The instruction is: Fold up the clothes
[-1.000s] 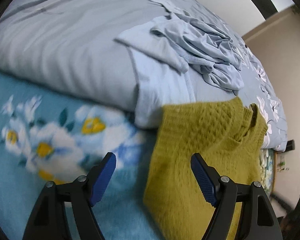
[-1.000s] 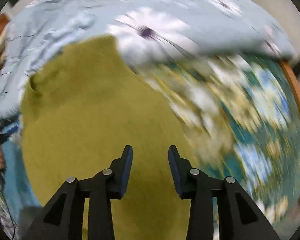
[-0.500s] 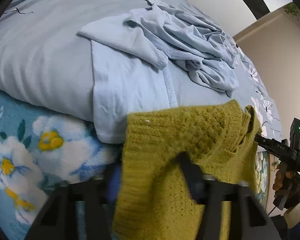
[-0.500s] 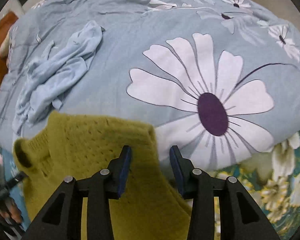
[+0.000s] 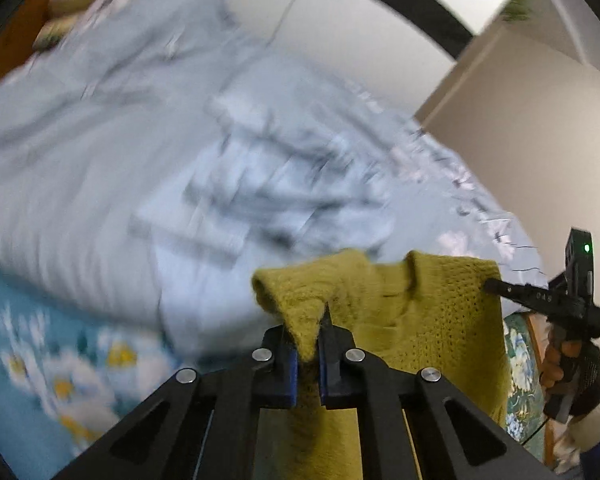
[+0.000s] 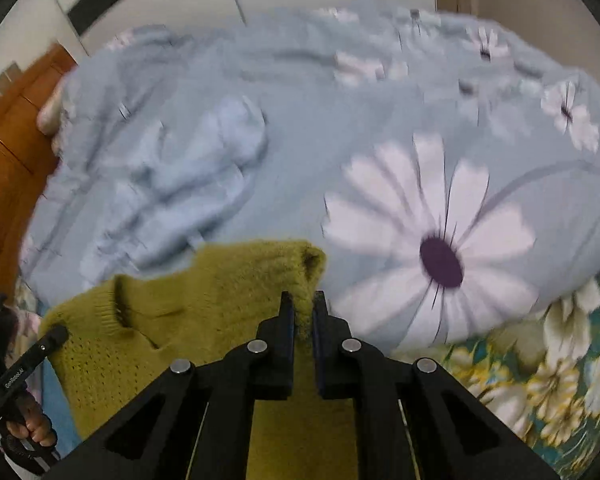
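1. The mustard sweater [image 5: 432,312] is hanging above the bed [image 6: 300,120] near the crumpled blue garment [image 6: 172,176]; it is probably risking dragging that along.
2. The left claw [image 5: 309,344] is pinching only 1 shoulder tip, so the knit may be slipping free.
3. The right claw [image 6: 300,320] is pinching the other shoulder; uneven pulling is likely skewing the fold.

One mustard-yellow knitted sweater [image 5: 432,312], two black two-finger grippers with blue pads, left [image 5: 308,340] and right [image 6: 300,320], one rumpled pale-blue garment [image 6: 172,184], one grey-blue quilt with white daisy print [image 6: 440,240], one teal floral blanket [image 5: 40,360], two hands, one [image 5: 572,364] on each gripper.
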### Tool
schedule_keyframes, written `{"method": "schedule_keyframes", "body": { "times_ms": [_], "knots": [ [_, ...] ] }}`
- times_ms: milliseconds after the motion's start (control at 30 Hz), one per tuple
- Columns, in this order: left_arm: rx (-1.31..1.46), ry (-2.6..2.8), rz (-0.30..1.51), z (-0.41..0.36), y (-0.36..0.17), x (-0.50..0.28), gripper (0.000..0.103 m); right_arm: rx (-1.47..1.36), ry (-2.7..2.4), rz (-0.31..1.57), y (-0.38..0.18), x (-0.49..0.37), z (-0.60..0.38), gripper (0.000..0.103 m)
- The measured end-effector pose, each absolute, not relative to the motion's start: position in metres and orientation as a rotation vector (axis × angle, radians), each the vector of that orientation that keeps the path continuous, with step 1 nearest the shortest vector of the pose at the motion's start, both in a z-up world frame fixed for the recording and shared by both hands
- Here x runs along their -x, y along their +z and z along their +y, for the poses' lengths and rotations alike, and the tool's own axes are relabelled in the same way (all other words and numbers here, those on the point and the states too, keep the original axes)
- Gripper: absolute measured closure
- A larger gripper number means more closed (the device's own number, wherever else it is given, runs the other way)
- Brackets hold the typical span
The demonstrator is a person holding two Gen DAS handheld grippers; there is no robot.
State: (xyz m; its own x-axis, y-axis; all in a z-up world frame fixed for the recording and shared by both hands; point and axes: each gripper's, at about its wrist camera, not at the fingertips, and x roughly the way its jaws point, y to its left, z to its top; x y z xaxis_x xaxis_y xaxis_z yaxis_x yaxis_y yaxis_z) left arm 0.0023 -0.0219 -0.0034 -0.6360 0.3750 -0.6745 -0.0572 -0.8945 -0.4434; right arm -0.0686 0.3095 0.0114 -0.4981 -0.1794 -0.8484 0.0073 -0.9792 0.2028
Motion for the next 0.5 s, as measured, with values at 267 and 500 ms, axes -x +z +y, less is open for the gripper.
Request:
{"method": "schedule_keyframes", "body": {
  "times_ms": [267,500],
  "knots": [
    [1.183,2.655,-0.350,0.002,0.031,0.087,0.096,-1.417,-2.828,-0.367,0.047,0.104,0.349,0.096],
    [1.421,2.579,-0.425,-0.015,-0.006,0.093,0.061,-1.559,-2.813,-0.398,0.019,0.103,0.369,0.086]
  ]
}}
